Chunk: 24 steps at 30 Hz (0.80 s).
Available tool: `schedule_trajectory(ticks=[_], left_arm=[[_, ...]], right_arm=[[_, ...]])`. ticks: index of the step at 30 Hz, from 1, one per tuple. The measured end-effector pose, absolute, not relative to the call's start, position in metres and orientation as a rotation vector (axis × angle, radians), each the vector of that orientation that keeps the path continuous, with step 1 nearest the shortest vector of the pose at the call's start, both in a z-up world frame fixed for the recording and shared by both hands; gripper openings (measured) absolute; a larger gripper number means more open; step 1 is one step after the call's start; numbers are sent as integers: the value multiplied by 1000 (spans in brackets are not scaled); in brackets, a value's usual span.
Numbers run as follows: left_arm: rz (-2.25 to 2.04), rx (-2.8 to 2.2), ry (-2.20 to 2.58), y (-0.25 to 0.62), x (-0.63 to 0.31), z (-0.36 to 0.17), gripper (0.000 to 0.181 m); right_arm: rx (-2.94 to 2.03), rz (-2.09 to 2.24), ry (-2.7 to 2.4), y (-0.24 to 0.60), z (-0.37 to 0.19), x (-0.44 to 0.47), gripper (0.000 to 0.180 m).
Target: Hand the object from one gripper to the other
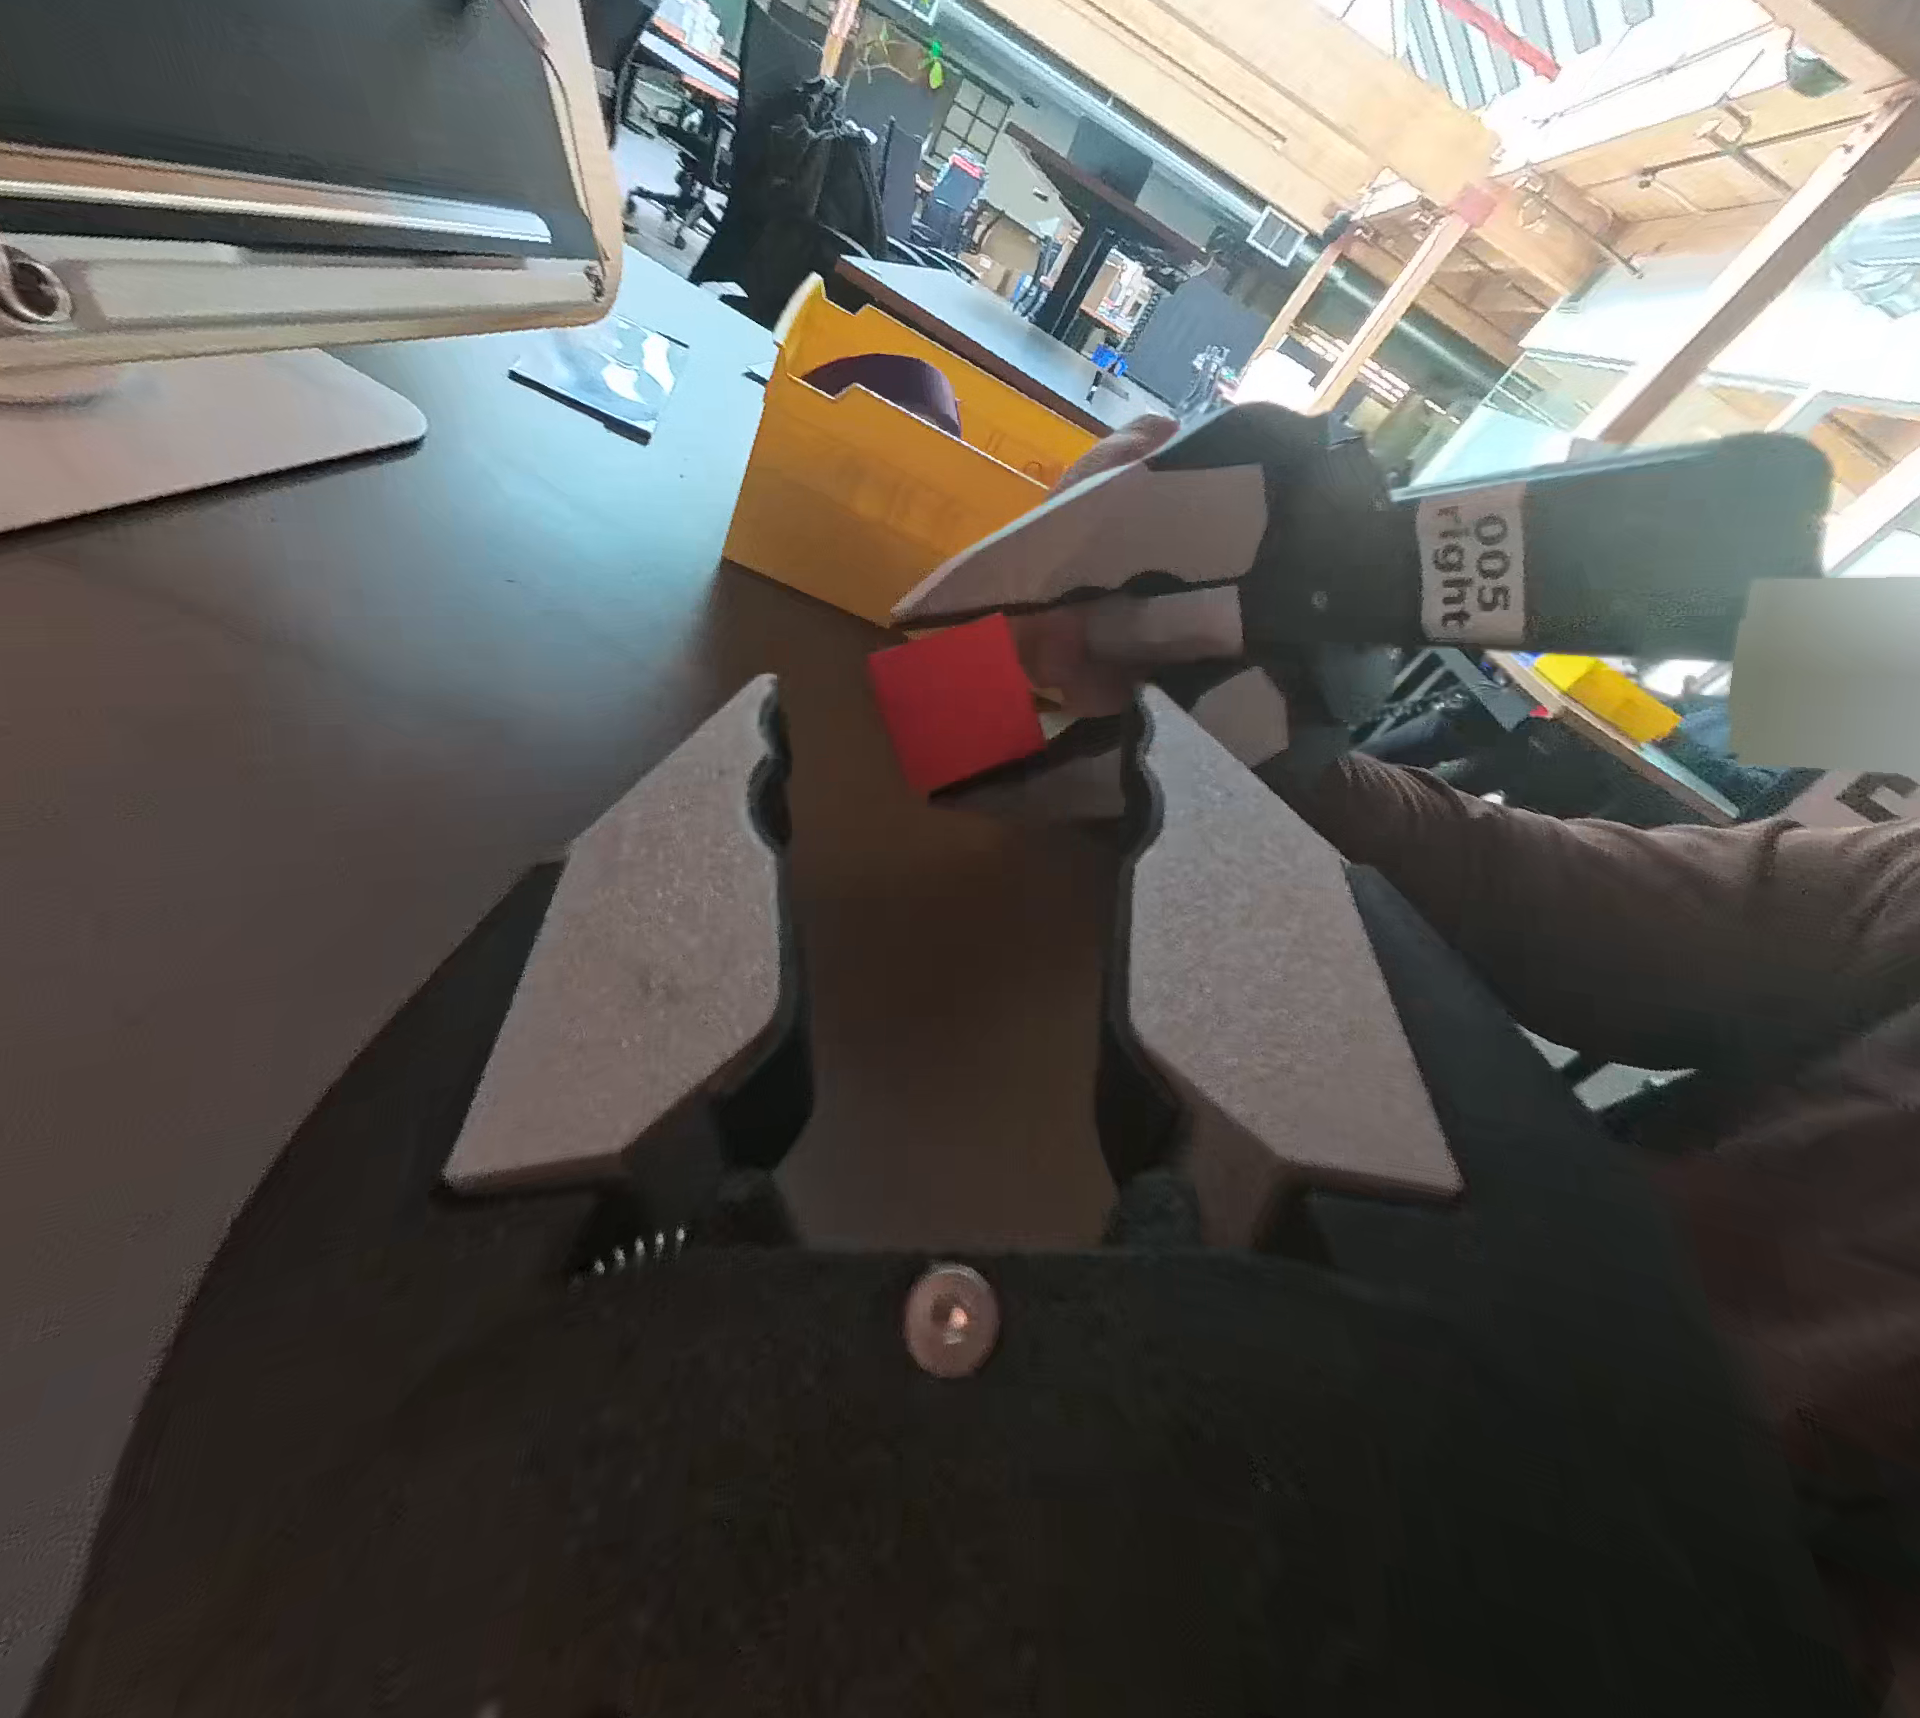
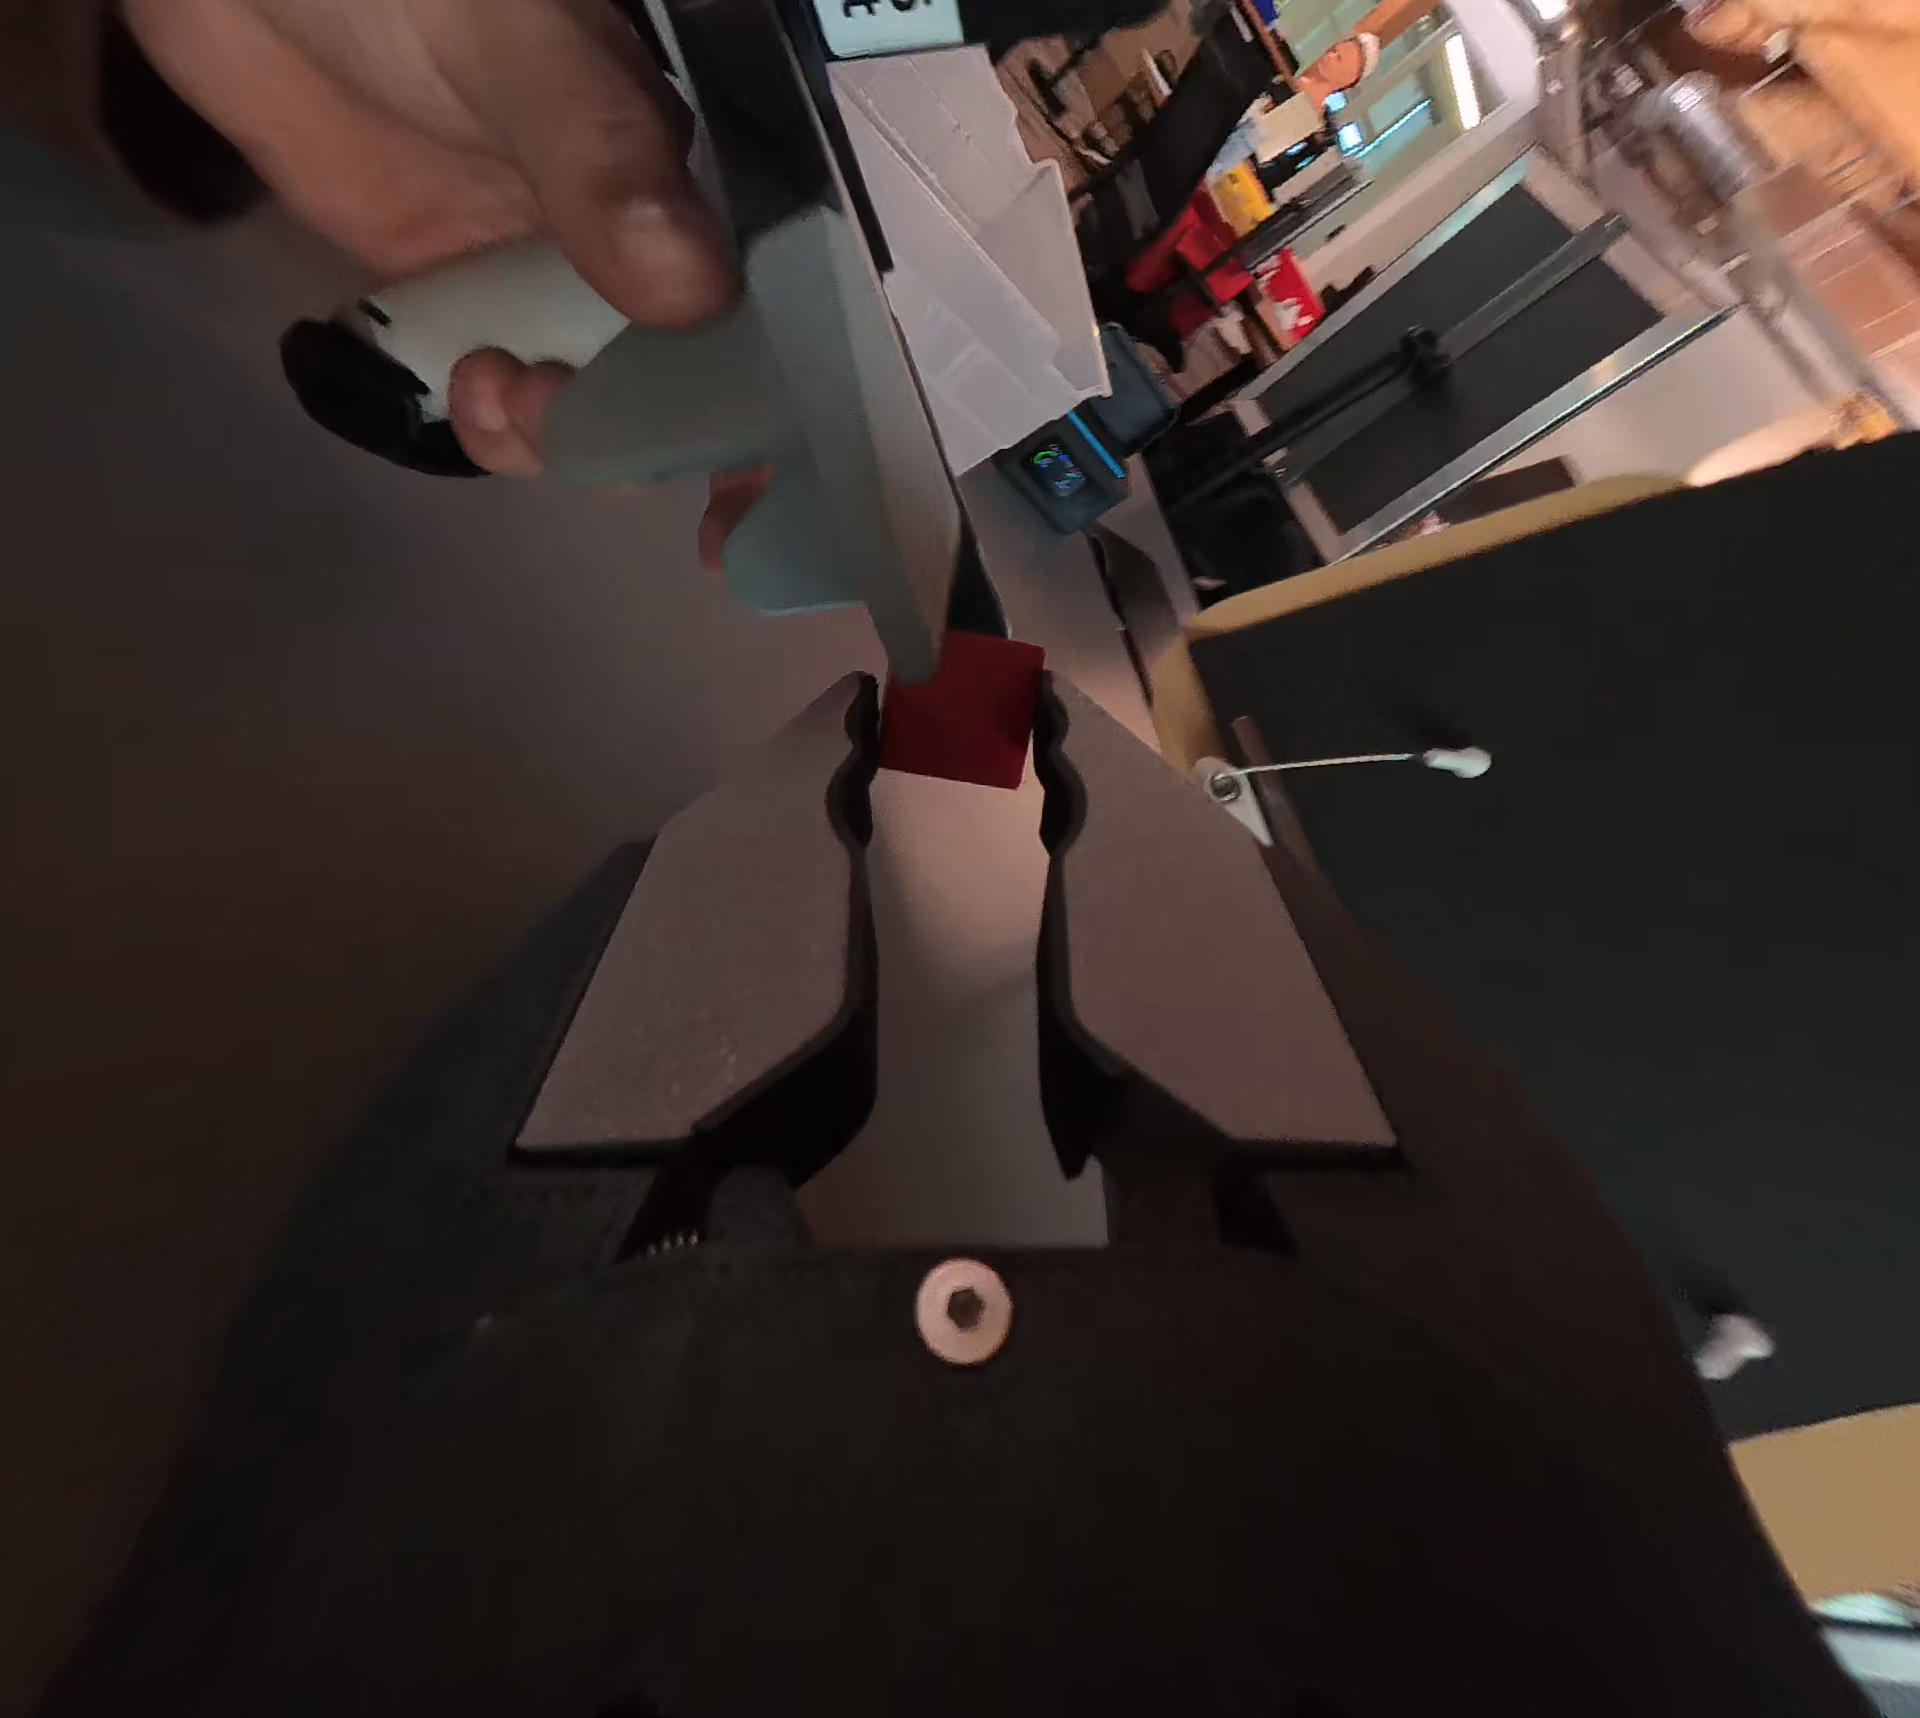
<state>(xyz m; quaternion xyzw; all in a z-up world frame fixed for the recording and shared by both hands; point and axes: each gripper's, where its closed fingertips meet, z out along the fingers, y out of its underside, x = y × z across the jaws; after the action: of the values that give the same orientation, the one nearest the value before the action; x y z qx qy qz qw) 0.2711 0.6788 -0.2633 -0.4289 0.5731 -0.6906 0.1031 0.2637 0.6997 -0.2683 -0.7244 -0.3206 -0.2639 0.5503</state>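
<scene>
A small red cube (image 1: pixel 951 702) is clamped between the two fingers of my right gripper (image 1: pixel 920 707), which reaches in from the right and holds it above the dark table. My left gripper (image 1: pixel 961 712) is open, and the cube sits level with its spread fingertips, between them. In the right wrist view the cube (image 2: pixel 961 723) is pinched between my right gripper's (image 2: pixel 956 712) fingertips. One finger of the left gripper (image 2: pixel 883 473) comes down from above and meets the cube's top left edge. Its other finger is hidden.
A yellow bin (image 1: pixel 862 494) with a dark purple thing (image 1: pixel 894 390) inside stands on the dark table (image 1: pixel 312 733) just behind the cube. A monitor (image 1: pixel 260 6) on a stand is at the left. A person's sleeve (image 1: pixel 1558 920) crosses the right side. The tips of both grippers are at nearly the same place.
</scene>
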Motion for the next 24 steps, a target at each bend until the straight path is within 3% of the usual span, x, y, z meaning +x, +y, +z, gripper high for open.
schedule_trajectory(ticks=[2,3,7,16,22,24], left_arm=[[-2010,-1238,1732,676,270,-267,32],[-1972,-1229,1749,677,270,-270,27],[-1799,-1121,1794,683,271,-273,26],[-1117,-610,1707,697,277,-258,25],[-977,-214,1610,669,263,-245,26],[-1000,-152,1585,663,258,-241,26]], right_arm=[[-1693,-679,-771,701,-267,262,27],[-1694,-695,-768,701,-268,263,26],[-1749,-653,-739,699,-276,269,27],[-1816,311,-330,695,-271,261,68],[-1648,878,-180,686,-250,249,56],[-1596,1093,-213,676,-245,235,40]])
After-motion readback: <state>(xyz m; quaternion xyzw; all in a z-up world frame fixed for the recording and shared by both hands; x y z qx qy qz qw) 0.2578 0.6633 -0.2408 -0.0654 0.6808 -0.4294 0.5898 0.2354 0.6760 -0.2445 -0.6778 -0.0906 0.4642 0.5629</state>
